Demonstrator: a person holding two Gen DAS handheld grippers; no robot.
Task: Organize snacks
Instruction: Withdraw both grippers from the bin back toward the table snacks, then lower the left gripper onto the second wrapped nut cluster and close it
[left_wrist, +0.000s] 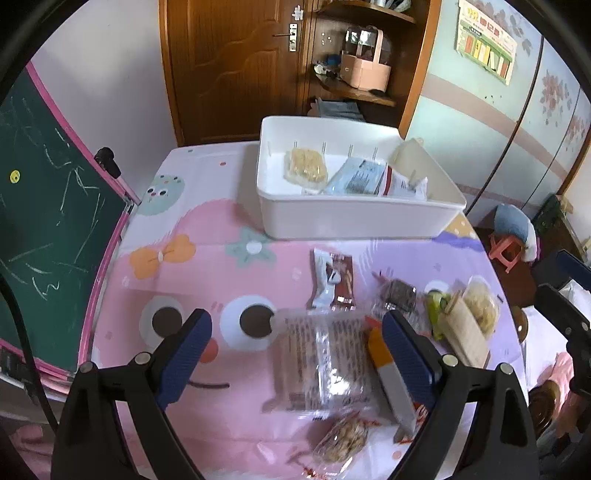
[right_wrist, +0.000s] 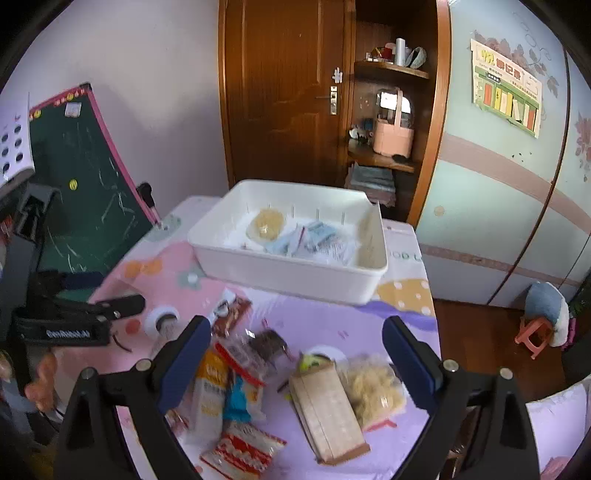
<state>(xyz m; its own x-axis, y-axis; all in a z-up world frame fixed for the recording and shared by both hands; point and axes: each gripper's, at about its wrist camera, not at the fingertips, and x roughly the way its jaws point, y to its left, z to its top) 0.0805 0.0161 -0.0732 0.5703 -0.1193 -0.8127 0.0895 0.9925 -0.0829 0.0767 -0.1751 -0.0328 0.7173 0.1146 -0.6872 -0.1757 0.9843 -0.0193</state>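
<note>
A white bin (left_wrist: 354, 218) stands at the table's far side and holds a yellow noodle cake (left_wrist: 306, 169) and blue-white packets (left_wrist: 360, 179); it also shows in the right wrist view (right_wrist: 295, 273). Loose snacks lie on the cartoon cloth: a clear wafer pack (left_wrist: 325, 363), a brown-white packet (left_wrist: 334, 282), a beige box (right_wrist: 327, 413) and a yellow noodle bag (right_wrist: 373, 389). My left gripper (left_wrist: 295, 354) is open above the wafer pack. My right gripper (right_wrist: 295, 362) is open above the snack pile, empty.
A green chalkboard (left_wrist: 48, 206) leans at the table's left edge. A wooden door (right_wrist: 280, 92) and shelves stand behind the bin. A pink stool (right_wrist: 533, 336) sits on the floor to the right.
</note>
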